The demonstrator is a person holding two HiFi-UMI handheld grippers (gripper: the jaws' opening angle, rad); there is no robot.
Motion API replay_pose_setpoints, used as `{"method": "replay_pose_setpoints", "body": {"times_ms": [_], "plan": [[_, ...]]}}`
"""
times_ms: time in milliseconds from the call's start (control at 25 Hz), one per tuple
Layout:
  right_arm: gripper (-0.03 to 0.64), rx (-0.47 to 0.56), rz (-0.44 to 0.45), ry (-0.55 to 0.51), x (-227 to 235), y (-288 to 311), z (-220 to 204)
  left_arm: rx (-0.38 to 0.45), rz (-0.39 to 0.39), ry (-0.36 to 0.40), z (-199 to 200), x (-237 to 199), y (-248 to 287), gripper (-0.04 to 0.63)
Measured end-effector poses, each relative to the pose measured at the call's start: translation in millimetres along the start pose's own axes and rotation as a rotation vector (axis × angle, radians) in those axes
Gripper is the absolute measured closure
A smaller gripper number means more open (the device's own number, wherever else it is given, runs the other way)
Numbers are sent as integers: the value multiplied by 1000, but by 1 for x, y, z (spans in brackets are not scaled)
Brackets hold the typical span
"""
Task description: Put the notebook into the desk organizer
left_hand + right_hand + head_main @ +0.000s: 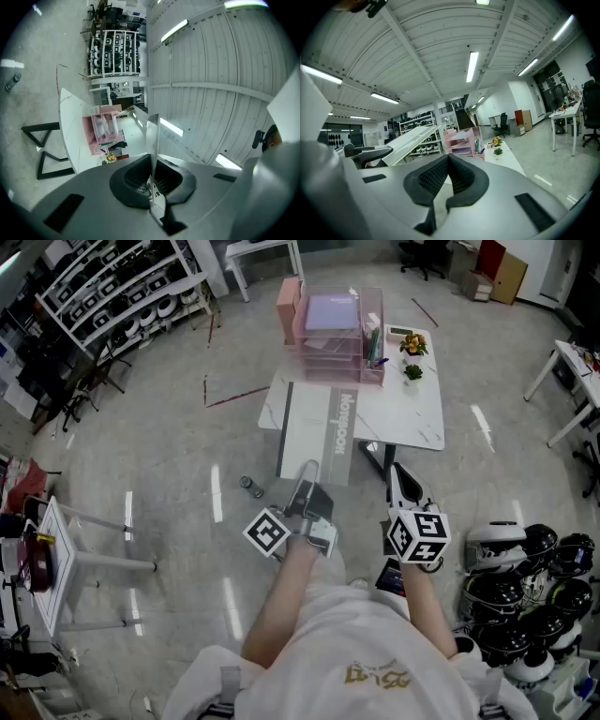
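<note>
The left claw (152, 161) is shut tight on the near edge of the notebook (319, 432). The notebook is big and white with a grey stripe. It is held up in the air, over the near left edge of the table (417, 423). It is not in the organizer (328, 334). The right claw (448, 159) is shut too, with nothing in it, just beside the left claw.

The table is white. The pink organizer stands at its far left corner. Two small plants (412, 345) sit just to the organizer's right, near the far edge.

The floor (169, 456) is grey and shiny. A small can (251, 487) lies on it, left of the table. Shelves (112, 296) fill the far left of the room. A pile of helmets (534, 577) sits on the right.
</note>
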State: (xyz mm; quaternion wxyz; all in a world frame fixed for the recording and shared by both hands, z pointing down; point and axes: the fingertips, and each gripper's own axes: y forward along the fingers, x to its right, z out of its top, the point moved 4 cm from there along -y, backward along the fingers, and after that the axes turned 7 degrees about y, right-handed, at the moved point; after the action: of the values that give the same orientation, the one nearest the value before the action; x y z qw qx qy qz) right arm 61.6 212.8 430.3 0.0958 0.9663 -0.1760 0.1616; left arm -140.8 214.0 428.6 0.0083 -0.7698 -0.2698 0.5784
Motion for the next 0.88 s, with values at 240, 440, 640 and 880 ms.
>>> {"method": "replay_pose_setpoints", "body": {"times_ms": [240, 440, 640, 880], "plan": [[607, 7, 1, -8, -3, -8, 0, 8, -8, 14, 1, 6, -9, 574], [606, 25, 24, -13, -4, -10, 1, 16, -4, 5, 1, 4, -11, 572], [546, 25, 23, -83, -4, -12, 4, 26, -8, -5, 2, 4, -8, 574], [549, 30, 8, -58, 10, -11, 5, 29, -5, -22, -1, -2, 4, 572]]}}
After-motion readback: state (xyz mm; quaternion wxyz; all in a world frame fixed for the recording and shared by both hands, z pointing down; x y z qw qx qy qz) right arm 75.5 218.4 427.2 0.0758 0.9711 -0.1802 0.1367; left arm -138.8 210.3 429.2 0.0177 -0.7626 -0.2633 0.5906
